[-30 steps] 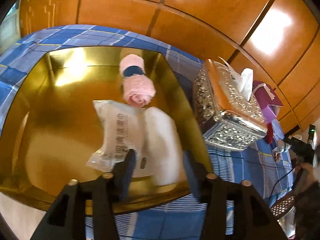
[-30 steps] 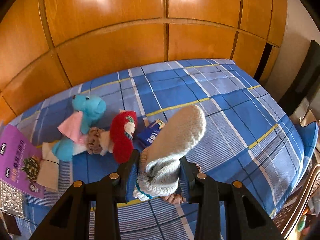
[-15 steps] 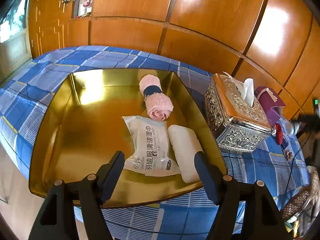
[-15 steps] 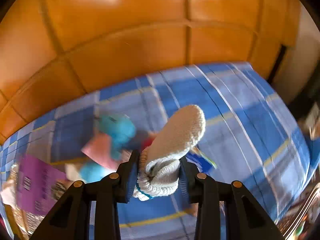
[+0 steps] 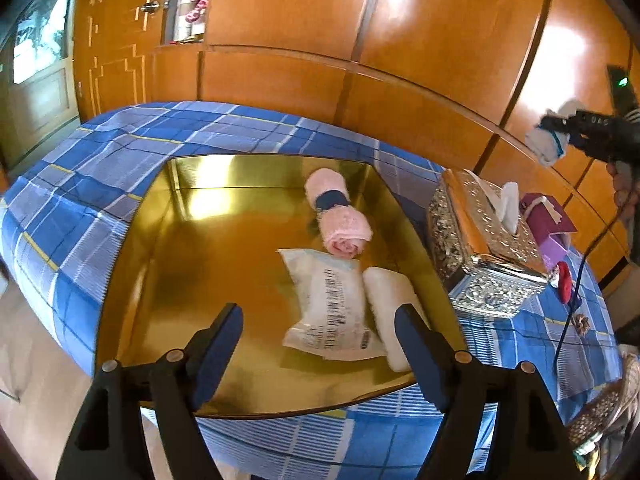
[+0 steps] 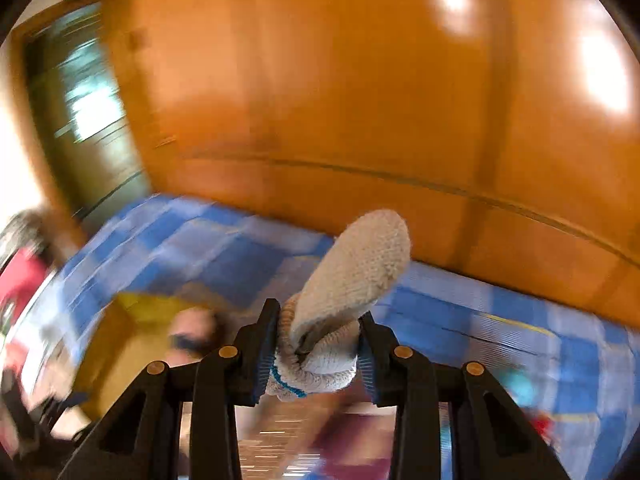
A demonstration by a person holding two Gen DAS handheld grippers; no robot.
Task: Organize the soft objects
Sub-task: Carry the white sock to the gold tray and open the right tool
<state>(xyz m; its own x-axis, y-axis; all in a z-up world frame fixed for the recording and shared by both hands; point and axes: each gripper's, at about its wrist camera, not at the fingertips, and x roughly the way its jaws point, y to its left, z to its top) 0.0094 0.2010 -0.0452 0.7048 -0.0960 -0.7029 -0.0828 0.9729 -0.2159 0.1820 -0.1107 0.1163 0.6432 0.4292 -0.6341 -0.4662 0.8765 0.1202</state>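
Knitted sock (image 6: 352,276) is sitting clamped in my right gripper (image 6: 318,344); only my left gripper (image 5: 320,344), gaping wide with nothing held, is showing me the gold tray (image 5: 208,264).

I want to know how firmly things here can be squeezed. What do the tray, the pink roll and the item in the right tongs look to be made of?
Tray: probably polished gold-coloured metal or foil board; mirror-like glare.
Pink roll: terry cloth, fuzzy nap, with a dark band.
Sock in the right tongs: cream knit yarn, visible loops, crumpled where gripped.
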